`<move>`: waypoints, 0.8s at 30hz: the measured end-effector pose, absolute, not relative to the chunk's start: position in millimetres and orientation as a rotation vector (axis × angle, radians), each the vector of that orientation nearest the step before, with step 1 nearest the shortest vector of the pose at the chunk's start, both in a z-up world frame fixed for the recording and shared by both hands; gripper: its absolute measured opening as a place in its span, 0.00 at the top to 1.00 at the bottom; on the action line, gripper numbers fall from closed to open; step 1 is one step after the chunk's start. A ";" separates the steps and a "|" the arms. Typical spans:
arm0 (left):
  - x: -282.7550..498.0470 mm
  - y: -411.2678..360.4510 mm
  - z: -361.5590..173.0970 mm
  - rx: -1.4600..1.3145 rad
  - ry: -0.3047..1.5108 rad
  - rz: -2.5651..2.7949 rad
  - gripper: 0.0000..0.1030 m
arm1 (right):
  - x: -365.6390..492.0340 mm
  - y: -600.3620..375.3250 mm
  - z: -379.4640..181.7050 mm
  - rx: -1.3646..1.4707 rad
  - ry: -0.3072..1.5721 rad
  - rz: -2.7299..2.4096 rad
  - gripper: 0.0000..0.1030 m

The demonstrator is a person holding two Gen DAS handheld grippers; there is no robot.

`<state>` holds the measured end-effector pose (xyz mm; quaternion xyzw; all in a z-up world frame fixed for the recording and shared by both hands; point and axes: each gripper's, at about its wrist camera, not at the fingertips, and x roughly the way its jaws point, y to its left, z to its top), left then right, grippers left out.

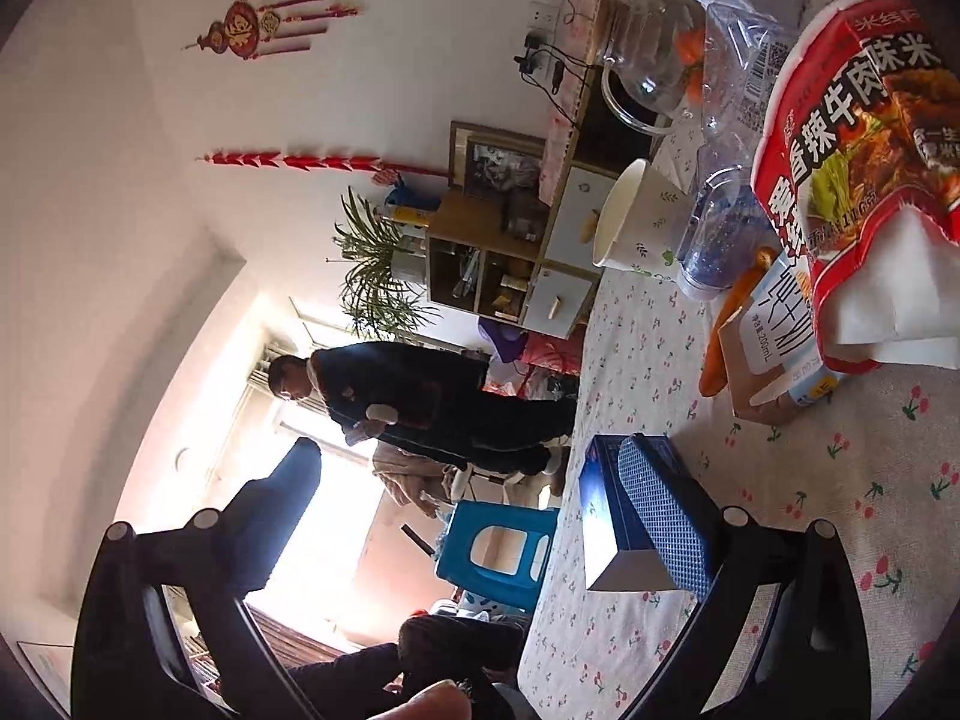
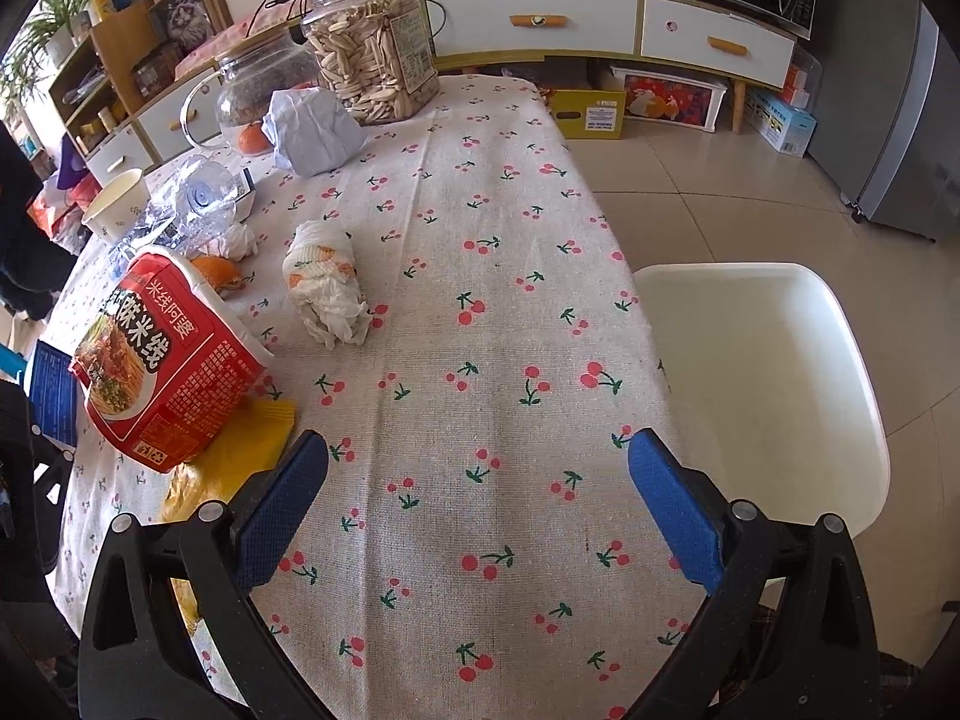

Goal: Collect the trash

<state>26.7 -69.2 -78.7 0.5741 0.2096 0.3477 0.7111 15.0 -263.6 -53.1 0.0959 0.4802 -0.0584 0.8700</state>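
- Right claw (image 2: 478, 462): released, jaws wide apart over the bench (image 2: 510, 312).
- Left claw (image 1: 456, 540): spread; one fingertip hidden.
- Crumpled tissue (image 2: 327, 291): just right of the red noodle packet (image 2: 162, 372).
- Yellow wrapper (image 2: 240, 456): partly hidden beneath the packet.

Bare tablecloth (image 2: 480, 420) lies open ahead of the right gripper (image 2: 478, 468); noodle box (image 2: 162, 360) crowds its left.

The right wrist view looks down along the cloth (image 2: 480, 300) from close above. The left view (rolled sideways) sits low at the edge. Both show the red packet (image 1: 852, 138) (image 2: 162, 360).
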 end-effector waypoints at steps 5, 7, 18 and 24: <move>45.1 -36.4 -67.2 0.725 1.019 0.454 0.07 | 13.9 -267.4 -52.7 0.215 1.006 -0.126 0.07; 43.5 -37.1 -75.2 0.875 0.925 0.581 0.07 | 14.4 -267.1 -52.6 0.218 1.006 -0.126 0.07; 41.7 -39.6 -80.7 1.044 0.778 0.662 0.07 | 16.4 -258.8 -53.4 0.205 1.013 -0.118 0.07; 34.0 -45.1 -87.9 1.200 0.602 0.771 0.07 | 20.6 -247.1 -53.0 0.207 1.019 -0.098 0.07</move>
